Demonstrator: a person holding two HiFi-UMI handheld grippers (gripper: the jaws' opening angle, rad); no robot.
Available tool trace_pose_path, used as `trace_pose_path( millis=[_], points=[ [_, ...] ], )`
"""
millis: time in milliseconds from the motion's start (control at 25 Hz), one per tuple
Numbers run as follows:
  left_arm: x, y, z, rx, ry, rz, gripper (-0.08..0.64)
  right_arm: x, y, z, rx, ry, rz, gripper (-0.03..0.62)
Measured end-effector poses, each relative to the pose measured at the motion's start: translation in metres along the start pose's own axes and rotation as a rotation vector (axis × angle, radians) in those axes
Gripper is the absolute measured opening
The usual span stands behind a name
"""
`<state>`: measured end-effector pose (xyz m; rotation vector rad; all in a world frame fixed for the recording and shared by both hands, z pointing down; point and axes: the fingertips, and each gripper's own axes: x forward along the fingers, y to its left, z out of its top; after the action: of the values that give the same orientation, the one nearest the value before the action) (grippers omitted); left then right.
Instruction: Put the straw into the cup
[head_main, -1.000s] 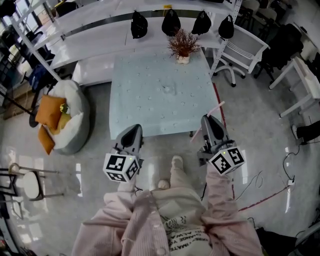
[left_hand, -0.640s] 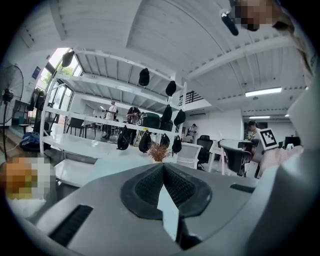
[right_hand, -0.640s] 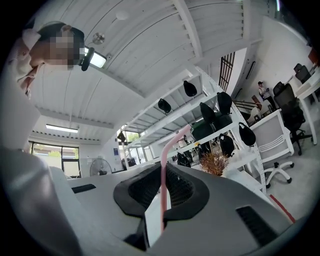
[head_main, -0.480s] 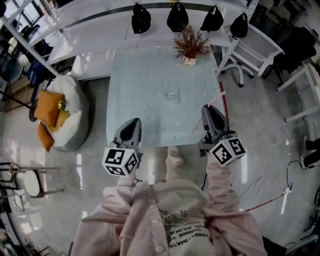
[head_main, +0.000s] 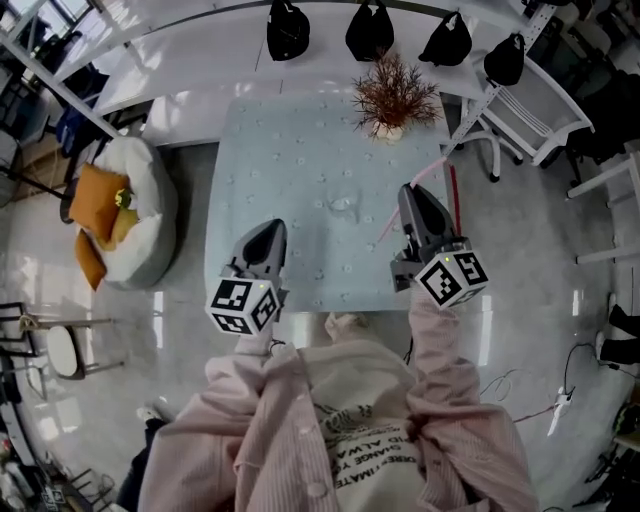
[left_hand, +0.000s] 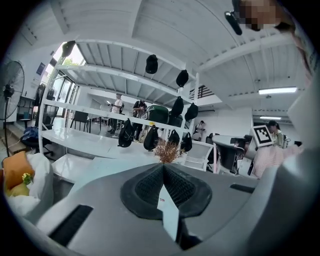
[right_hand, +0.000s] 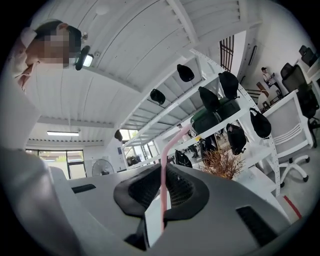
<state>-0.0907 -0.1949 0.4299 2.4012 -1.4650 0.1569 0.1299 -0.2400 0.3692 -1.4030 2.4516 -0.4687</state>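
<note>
Right gripper view shows the straw (right_hand: 163, 170) pinched between its fingers (right_hand: 187, 192).

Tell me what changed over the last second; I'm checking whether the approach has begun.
The left hand-held gripper and the right hand-held gripper moved forward, from above the floor to over the pale blue table. The right one stays shut on the thin pink straw; the left stays shut and empty.
</note>
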Motion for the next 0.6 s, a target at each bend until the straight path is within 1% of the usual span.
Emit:
trace_pose_path(
  millis=[240,440,600],
  points=[
    [0.026,0.012,-0.004,-0.027,0.008,0.038,0.000,0.040,-0.016,-0.006,0.007,0.024,0.047,0.023],
    [0.042,0.024,-0.012,-0.053,0.022,0.065,0.000,0.075,-0.022,-0.015,-0.007,0.047,0.084,0.023],
    [0.052,0.030,-0.015,-0.074,0.029,0.058,0.000,0.100,-0.024,-0.023,0.000,0.060,0.105,0.023]
  ],
)
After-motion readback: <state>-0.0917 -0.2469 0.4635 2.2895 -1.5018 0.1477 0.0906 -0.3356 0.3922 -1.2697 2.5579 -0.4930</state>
